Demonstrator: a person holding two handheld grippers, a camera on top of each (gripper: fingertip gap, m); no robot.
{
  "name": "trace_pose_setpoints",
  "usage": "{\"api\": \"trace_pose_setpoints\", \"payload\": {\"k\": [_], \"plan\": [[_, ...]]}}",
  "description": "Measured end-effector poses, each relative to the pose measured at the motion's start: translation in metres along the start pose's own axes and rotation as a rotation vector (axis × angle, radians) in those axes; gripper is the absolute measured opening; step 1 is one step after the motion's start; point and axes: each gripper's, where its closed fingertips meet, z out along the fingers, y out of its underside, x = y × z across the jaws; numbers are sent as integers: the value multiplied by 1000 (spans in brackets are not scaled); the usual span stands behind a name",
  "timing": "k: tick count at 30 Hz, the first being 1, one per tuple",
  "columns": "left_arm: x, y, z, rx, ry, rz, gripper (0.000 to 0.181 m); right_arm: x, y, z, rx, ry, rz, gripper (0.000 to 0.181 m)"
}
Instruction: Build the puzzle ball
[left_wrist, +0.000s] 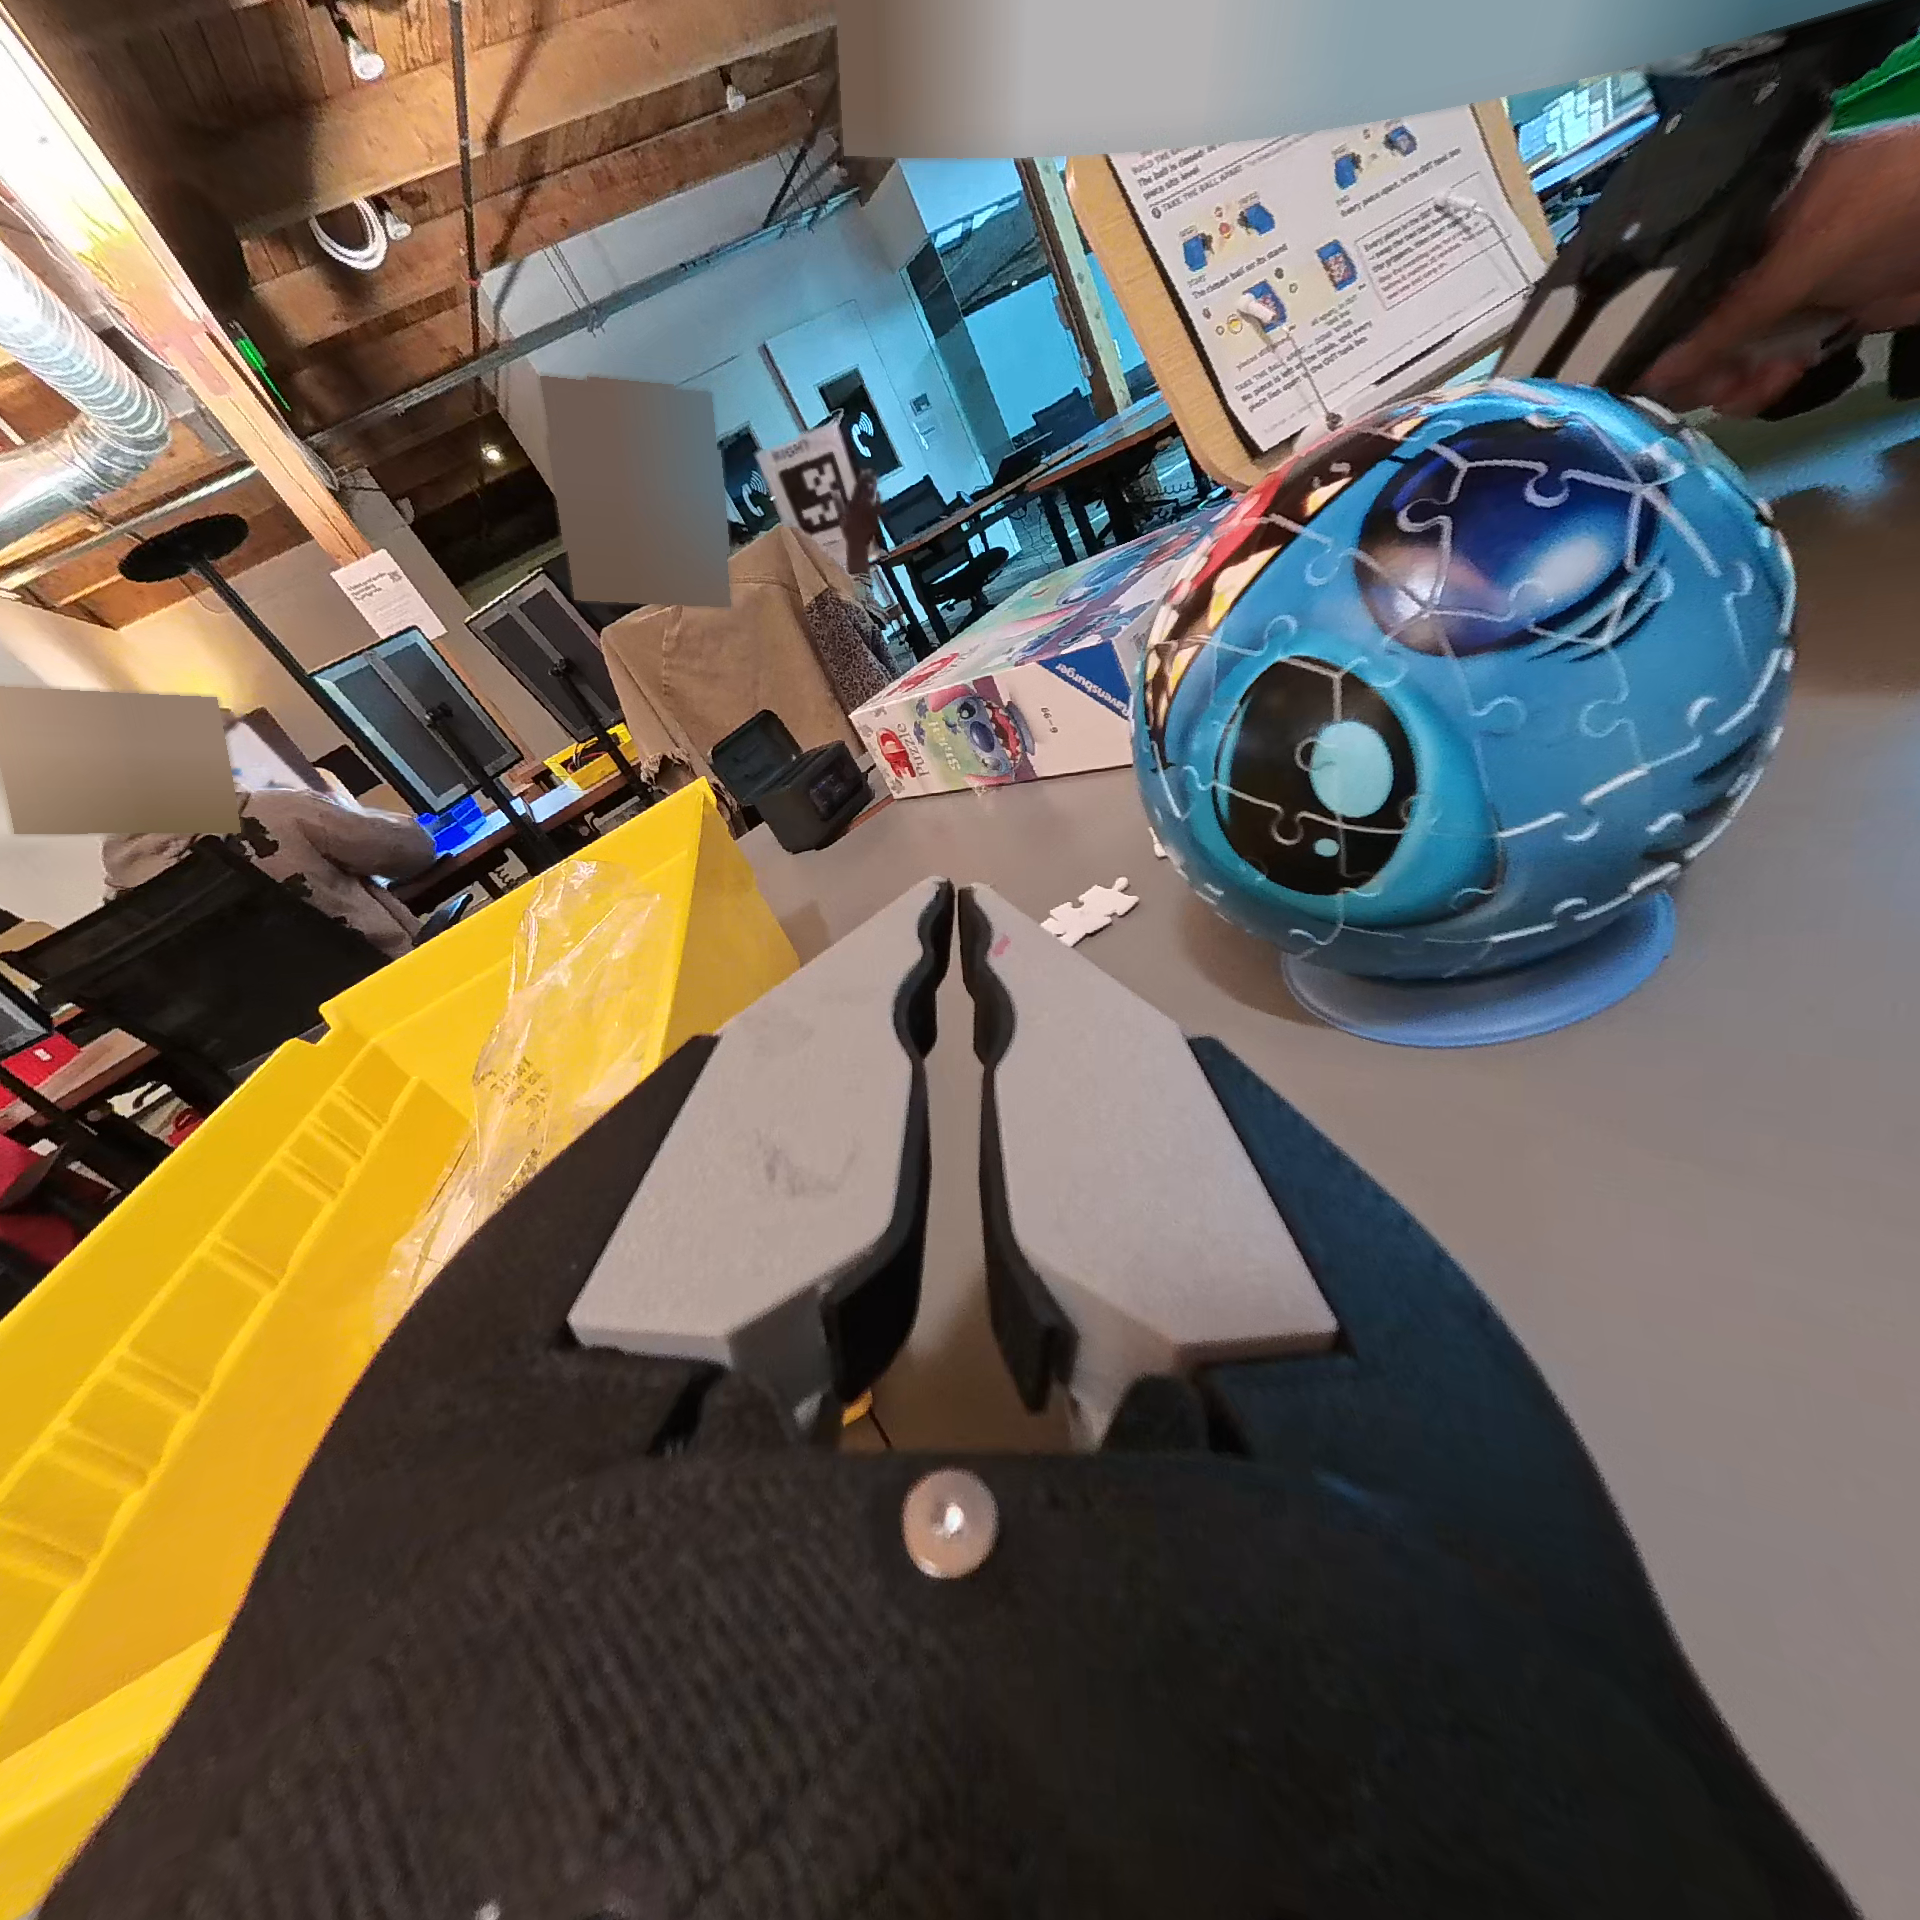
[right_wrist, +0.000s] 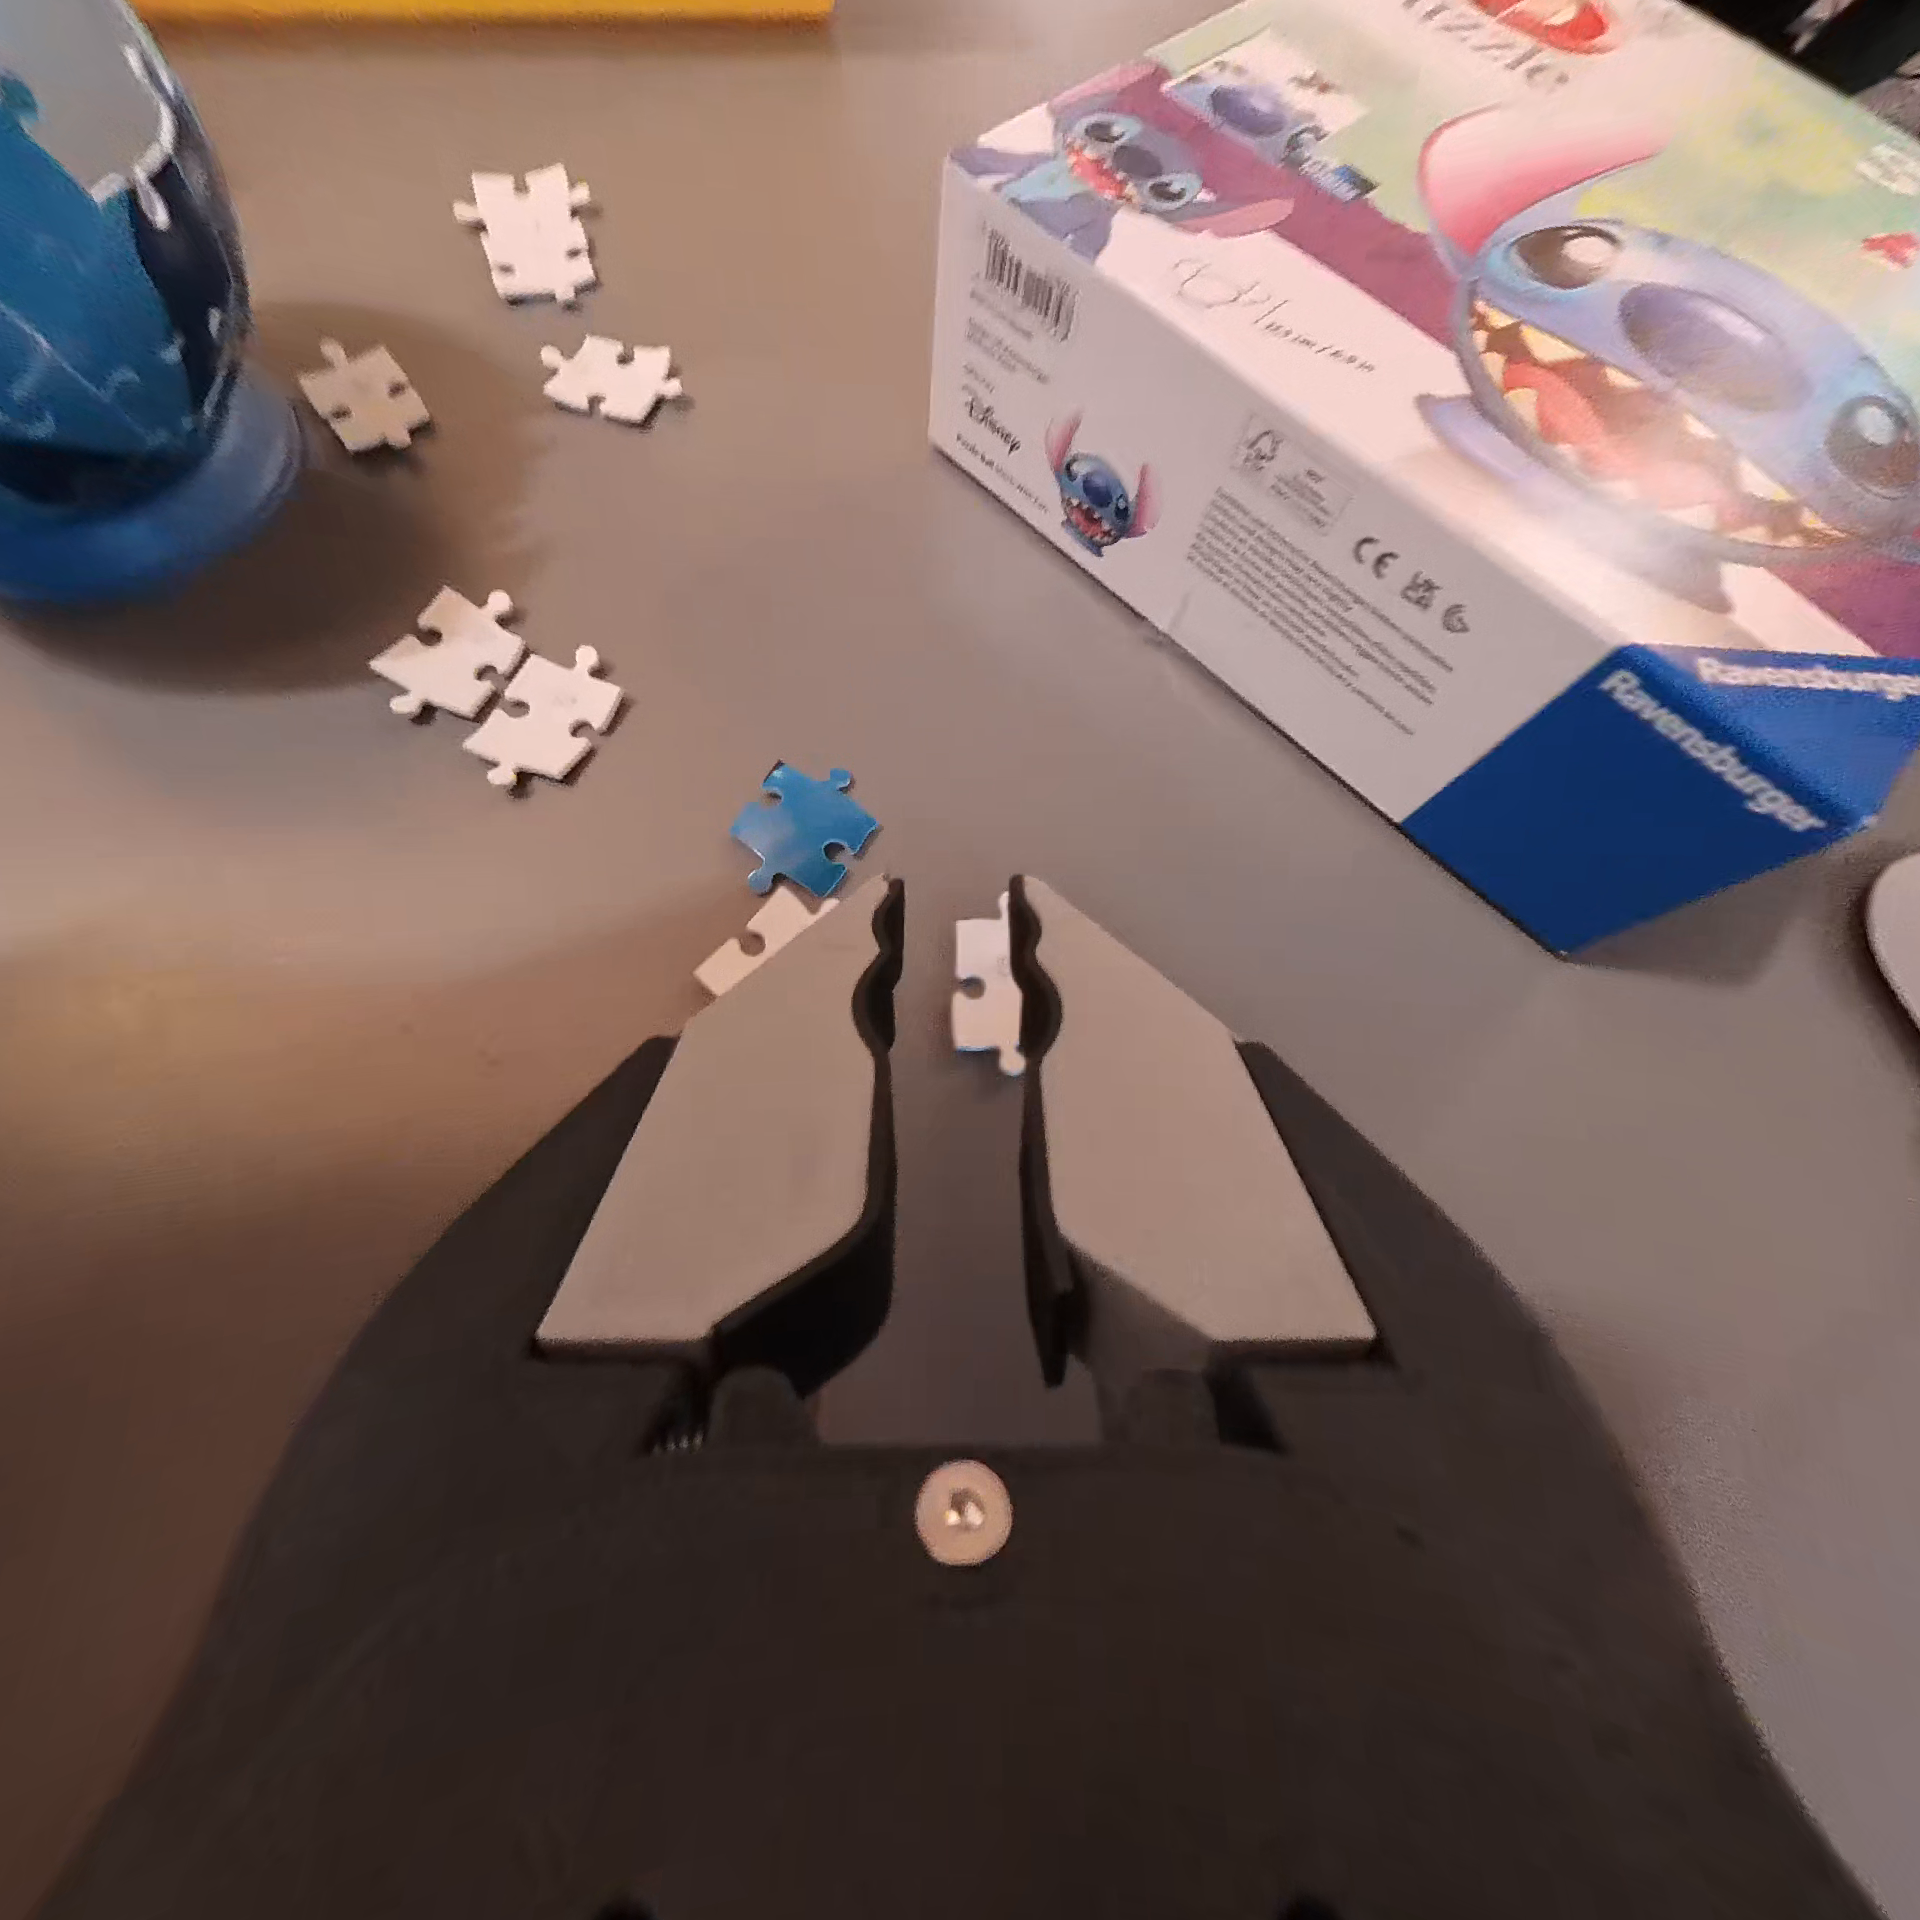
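Observation:
The blue puzzle ball (left_wrist: 1465, 707) stands on its round blue stand (left_wrist: 1475, 997) on the grey table; it shows at the left edge of the right wrist view (right_wrist: 114, 343). My left gripper (left_wrist: 957, 896) is shut and empty, left of the ball. My right gripper (right_wrist: 954, 888) is open just above the table. A white face-down piece (right_wrist: 985, 987) lies between its fingers, against the right one. Another white piece (right_wrist: 758, 940) is half hidden under the left finger. A blue piece (right_wrist: 805, 826) lies just ahead. Several white pieces (right_wrist: 535, 234) lie near the stand.
The puzzle box (right_wrist: 1455, 416) lies at the right, also in the left wrist view (left_wrist: 997, 727). A yellow bin (left_wrist: 312, 1195) with a clear plastic bag (left_wrist: 540, 1039) stands at the left. An instruction board (left_wrist: 1330, 281) leans behind the ball. A hand with the other gripper (left_wrist: 1621, 301) is above the ball. Across from one pair of fingers to the other is roughly 35 centimetres.

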Motion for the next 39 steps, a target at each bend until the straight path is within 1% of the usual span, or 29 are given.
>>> {"api": "trace_pose_setpoints", "payload": {"k": [4,7,10,14,17,18,20,21,26,29,31,34,37,39], "plan": [[0,0,0,0,0,2,0,-8,4,9,-26,-15,-27,15],[1,0,0,-2,1,5,0,-20,-1,15,-7,-83,-2,18],[1,0,0,-1,-2,11,0,-34,-1,24,-24,-119,-14,30],[1,-1,0,2,-3,16,0,-36,-1,35,-67,-52,-49,41],[2,-1,0,2,-2,19,0,-35,3,43,-108,-23,3,50],[2,-1,0,3,-2,21,0,-37,3,44,-109,-37,30,50],[2,-1,0,4,-2,24,0,-41,3,44,-104,-54,45,43],[2,-1,0,4,-2,24,0,-41,3,44,-99,-50,32,30],[1,-3,-1,14,-10,29,0,-31,3,44,-84,-29,61,29],[-1,-8,-5,33,-31,31,0,-36,-9,38,-12,-101,139,29],[3,-26,-6,48,-9,82,0,-41,-25,29,68,-171,213,29],[16,-77,2,54,152,133,2,-56,-57,11,196,-299,271,29],[14,-137,24,87,249,185,22,-83,-96,-10,307,-498,300,29],[19,-158,48,41,357,164,33,-99,-121,-25,367,-619,301,29]]}}
